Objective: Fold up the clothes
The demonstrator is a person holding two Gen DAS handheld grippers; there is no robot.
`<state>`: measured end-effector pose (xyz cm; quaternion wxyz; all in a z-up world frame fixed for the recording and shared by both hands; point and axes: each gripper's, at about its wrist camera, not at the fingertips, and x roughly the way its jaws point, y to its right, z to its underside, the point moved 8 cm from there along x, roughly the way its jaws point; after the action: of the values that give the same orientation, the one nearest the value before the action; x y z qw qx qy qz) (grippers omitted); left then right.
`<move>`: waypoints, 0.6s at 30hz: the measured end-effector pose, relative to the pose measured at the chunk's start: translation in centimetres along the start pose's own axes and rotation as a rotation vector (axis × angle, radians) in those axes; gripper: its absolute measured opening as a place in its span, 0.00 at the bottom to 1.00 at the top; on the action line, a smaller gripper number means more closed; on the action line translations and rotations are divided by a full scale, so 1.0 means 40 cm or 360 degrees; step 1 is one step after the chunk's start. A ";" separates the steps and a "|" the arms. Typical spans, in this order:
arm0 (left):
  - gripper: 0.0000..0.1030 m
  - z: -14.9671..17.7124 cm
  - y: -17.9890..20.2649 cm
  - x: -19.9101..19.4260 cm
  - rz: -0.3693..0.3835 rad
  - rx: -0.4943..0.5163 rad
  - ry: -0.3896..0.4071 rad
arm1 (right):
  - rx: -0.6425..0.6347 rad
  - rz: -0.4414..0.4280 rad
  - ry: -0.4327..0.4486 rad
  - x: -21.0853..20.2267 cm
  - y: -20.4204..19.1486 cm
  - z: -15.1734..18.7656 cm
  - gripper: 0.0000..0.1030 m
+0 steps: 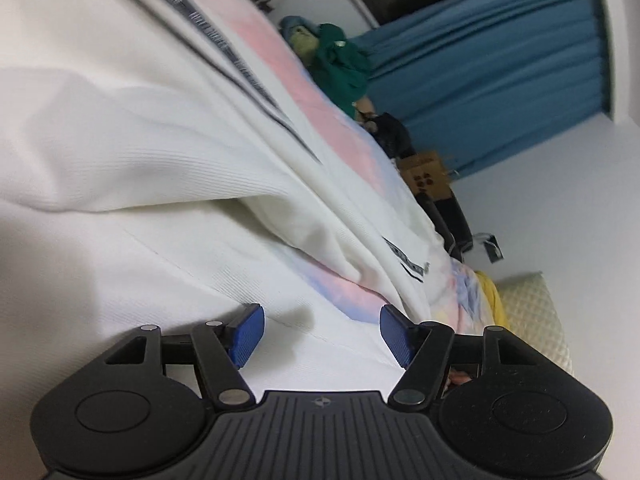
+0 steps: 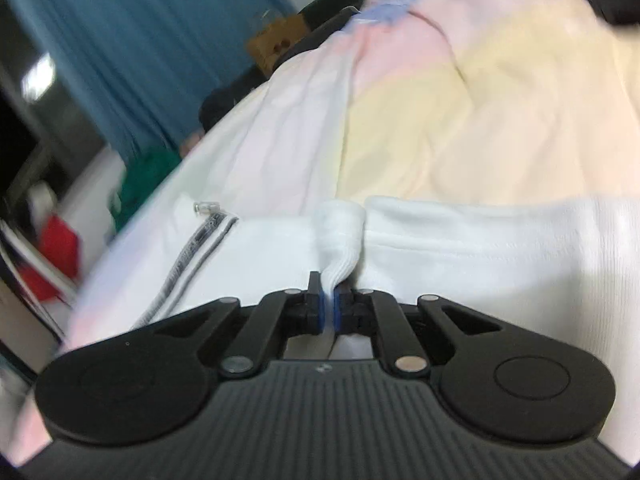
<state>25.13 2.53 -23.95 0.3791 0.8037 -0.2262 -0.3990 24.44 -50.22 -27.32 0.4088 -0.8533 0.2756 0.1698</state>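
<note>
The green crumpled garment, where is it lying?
In the left wrist view the green crumpled garment sits top centre, past the white ribbed garment, before the blue curtain.

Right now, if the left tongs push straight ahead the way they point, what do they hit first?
Most likely the white garment. The left tongs stand open and empty just above it, and its folds fill the line ahead. Depth is unclear in the fisheye, but nothing else lies in between.

Bed with pastel pink-yellow-blue bedsheet (image 2: 500,92); white ribbed garment (image 1: 120,140) spread on it, cream waffle pillow (image 1: 532,312) at edge.
</note>
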 end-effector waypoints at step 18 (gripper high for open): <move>0.62 -0.060 0.149 0.008 -0.0965 0.1493 0.0136 | -0.0152 -0.0038 0.0131 -0.049 -0.069 -0.105 0.07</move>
<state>26.91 -0.27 -18.44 -0.1421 0.9307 -0.1228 -0.3139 24.85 -51.47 -22.07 0.3579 -0.8813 0.2735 0.1426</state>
